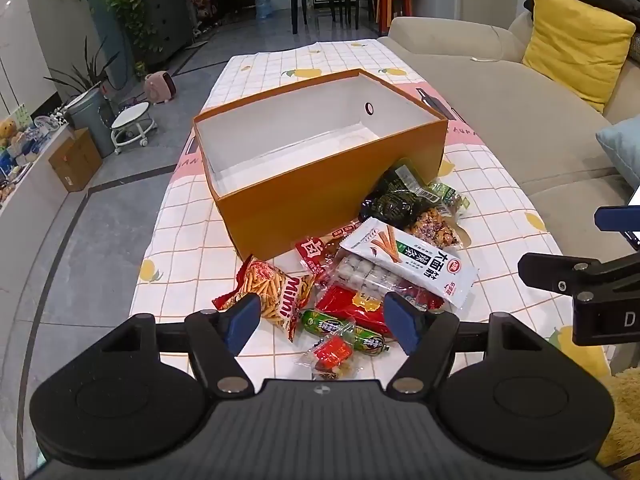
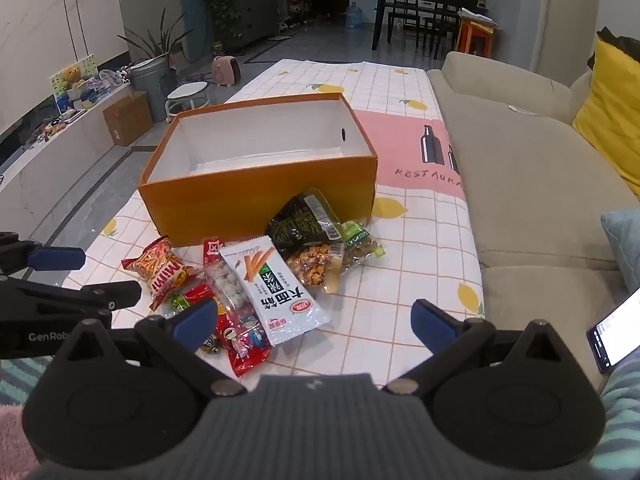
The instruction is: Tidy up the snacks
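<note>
An open orange box (image 1: 320,196) with a white, empty inside stands on the table; it also shows in the right wrist view (image 2: 256,192). A pile of snack packets lies in front of it: a red Mimi bag (image 1: 272,292), a white packet (image 1: 412,260), a black bag (image 1: 394,196), a green sausage (image 1: 344,330). My left gripper (image 1: 322,320) is open and empty, just above the near packets. My right gripper (image 2: 314,322) is open and empty, above the white packet (image 2: 276,292) and the table edge. The Mimi bag (image 2: 162,270) lies to its left.
The table has a checked lemon-print cloth (image 1: 256,80). A beige sofa (image 1: 500,112) with a yellow cushion (image 1: 576,40) runs along the right side. A phone (image 2: 618,330) shows at the right. The floor, plants and a cardboard box (image 1: 74,160) lie left.
</note>
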`<state>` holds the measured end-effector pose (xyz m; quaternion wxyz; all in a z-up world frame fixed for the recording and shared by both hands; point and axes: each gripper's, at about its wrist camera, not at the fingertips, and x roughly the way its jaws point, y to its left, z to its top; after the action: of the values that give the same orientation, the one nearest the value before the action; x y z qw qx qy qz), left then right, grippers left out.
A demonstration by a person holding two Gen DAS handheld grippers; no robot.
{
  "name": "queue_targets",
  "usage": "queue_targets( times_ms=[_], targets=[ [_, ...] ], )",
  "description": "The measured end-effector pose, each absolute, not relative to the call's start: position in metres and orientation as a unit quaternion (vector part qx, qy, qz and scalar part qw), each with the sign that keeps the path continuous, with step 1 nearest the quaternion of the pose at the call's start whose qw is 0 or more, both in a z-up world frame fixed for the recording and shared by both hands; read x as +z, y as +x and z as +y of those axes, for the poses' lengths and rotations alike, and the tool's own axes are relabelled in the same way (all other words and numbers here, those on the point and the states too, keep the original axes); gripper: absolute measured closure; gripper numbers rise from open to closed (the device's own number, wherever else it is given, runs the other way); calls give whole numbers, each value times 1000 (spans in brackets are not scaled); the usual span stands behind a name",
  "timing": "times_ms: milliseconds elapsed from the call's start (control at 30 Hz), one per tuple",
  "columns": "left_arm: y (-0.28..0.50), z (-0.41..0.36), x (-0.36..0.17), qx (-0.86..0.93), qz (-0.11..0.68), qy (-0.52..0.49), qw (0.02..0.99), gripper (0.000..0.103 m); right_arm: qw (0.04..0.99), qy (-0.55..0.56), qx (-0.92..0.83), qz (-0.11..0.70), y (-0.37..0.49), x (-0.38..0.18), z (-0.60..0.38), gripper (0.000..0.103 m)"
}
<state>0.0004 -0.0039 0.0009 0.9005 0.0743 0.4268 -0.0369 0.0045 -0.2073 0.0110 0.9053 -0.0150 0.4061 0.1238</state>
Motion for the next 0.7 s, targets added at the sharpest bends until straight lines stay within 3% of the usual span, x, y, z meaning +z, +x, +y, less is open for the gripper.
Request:
queue_targets(
  times_ms=[700],
  targets=[
    [-3, 0, -1, -48, 429, 66, 900, 25, 901, 7, 131, 413, 6, 6, -210, 4]
  ],
)
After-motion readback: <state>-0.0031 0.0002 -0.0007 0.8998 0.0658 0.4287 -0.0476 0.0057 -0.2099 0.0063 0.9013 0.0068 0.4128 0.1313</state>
